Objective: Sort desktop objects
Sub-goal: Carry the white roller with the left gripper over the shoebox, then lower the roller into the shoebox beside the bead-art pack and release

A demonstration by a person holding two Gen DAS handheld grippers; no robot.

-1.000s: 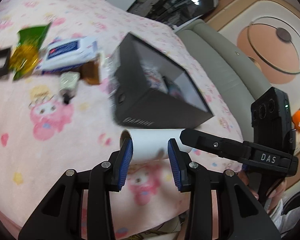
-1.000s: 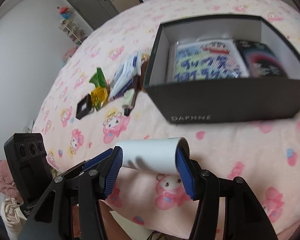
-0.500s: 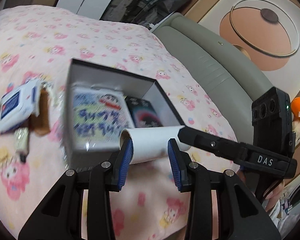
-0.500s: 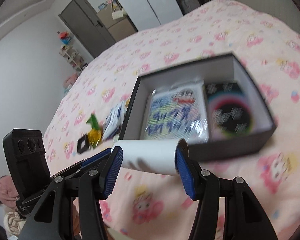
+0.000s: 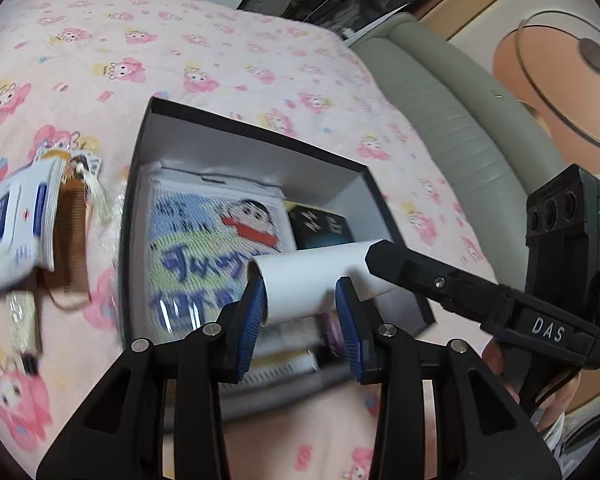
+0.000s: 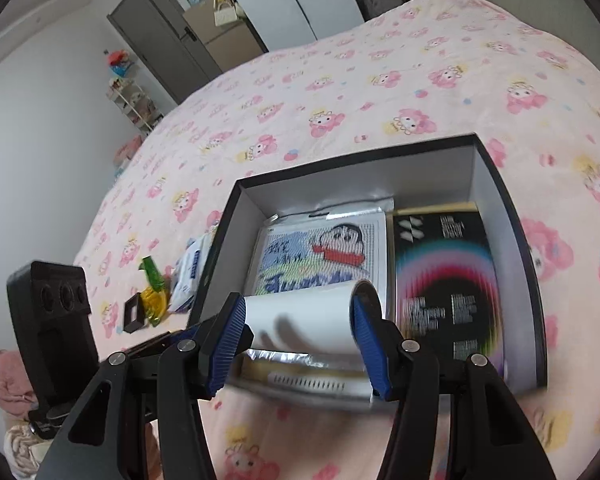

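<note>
While a white paper tube (image 5: pixel 311 280) is gripped across its middle by the blue pads of the left gripper (image 5: pixel 301 312), it is held above the open black box (image 5: pixel 256 136) in the left wrist view, lying crosswise with one open end at the left pad. Its far end is covered by the black finger of the right gripper (image 5: pixel 383 256), which reaches in from the right and is carried by a hand (image 5: pixel 539 392) at the lower right. Inside the box, a flat pack with a cartoon figure (image 5: pixel 216 248) is seen on the left and a dark box (image 5: pixel 323 224) beside it on the right. Outside the box, on the pink blanket (image 5: pixel 220 52), a white and blue packet (image 5: pixel 16 224), a brown comb (image 5: pixel 72 236) and a small tube (image 5: pixel 24 320) are seen close together. In the right wrist view, the same white paper tube (image 6: pixel 300 316) is clamped end to end between the blue pads of the right gripper (image 6: pixel 300 336), closed onto its two ends, and it hangs over the near part of the black box (image 6: pixel 499 184). Below it, the cartoon pack (image 6: pixel 319 252) and the dark box with a coloured arc (image 6: pixel 443 272) are seen lying side by side, touching. Left of the box, the white and blue packet (image 6: pixel 192 268), a green and yellow wrapper (image 6: pixel 154 288) and a small black square item (image 6: pixel 134 314) are seen on the blanket (image 6: pixel 379 80). The left gripper's body (image 6: pixel 56 320) is seen at the left edge.
</note>
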